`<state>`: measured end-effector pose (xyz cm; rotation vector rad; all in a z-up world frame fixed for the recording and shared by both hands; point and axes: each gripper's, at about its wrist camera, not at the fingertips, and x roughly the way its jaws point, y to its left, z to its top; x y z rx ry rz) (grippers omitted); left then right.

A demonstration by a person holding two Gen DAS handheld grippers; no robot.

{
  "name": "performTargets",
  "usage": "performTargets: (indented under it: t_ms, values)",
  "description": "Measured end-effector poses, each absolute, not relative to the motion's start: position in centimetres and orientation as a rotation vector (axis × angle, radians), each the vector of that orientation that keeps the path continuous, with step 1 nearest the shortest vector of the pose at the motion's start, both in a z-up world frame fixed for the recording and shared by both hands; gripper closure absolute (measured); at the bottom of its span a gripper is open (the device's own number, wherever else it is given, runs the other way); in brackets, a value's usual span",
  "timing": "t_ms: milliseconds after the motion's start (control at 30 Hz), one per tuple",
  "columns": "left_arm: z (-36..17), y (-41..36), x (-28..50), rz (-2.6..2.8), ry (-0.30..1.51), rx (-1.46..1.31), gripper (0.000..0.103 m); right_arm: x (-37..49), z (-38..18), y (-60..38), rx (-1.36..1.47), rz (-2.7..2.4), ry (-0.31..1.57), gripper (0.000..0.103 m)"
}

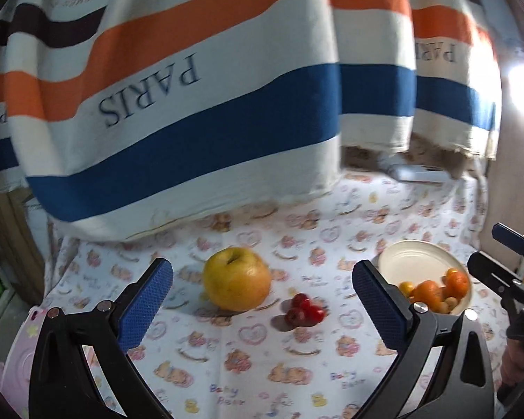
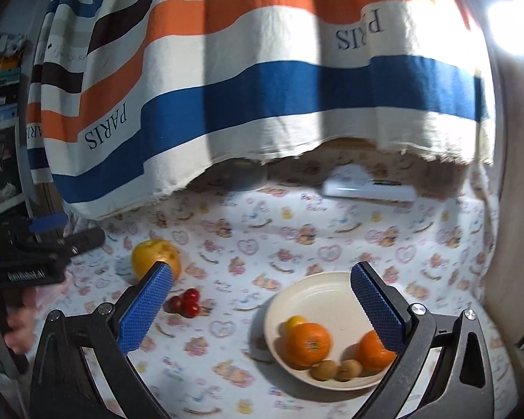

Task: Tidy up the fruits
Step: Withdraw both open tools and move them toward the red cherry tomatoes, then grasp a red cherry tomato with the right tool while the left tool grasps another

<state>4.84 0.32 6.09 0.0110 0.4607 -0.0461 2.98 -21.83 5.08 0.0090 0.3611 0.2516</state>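
Your left tool and right tool are both released, fingers spread wide and empty above the desk. From the left wrist, the red cherries lie near at 1 o'clock, the yellow apple just beyond at 12, and the plate of oranges at 3 o'clock.

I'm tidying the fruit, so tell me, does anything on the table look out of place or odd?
Two things still sit loose on the cloth, outside the plate: the big yellow apple and the small cluster of red fruits beside it. The apple shows a brown blemish near its top in the right wrist view. Nothing looks spilled.
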Motion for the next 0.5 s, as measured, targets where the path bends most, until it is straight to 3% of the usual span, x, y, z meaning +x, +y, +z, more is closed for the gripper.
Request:
performTargets:
  t_ms: [433,500]
  values:
    - [5.4,7.4,7.4,-0.021,0.552,-0.216,0.001,9.3,1.1,-12.7,-0.006,0.335,0.639,0.001]
    - [5.0,7.9,7.8,-0.026,0.568,-0.223,0.001,10.2,0.2,-12.0,0.001,0.338,0.669,0.008]
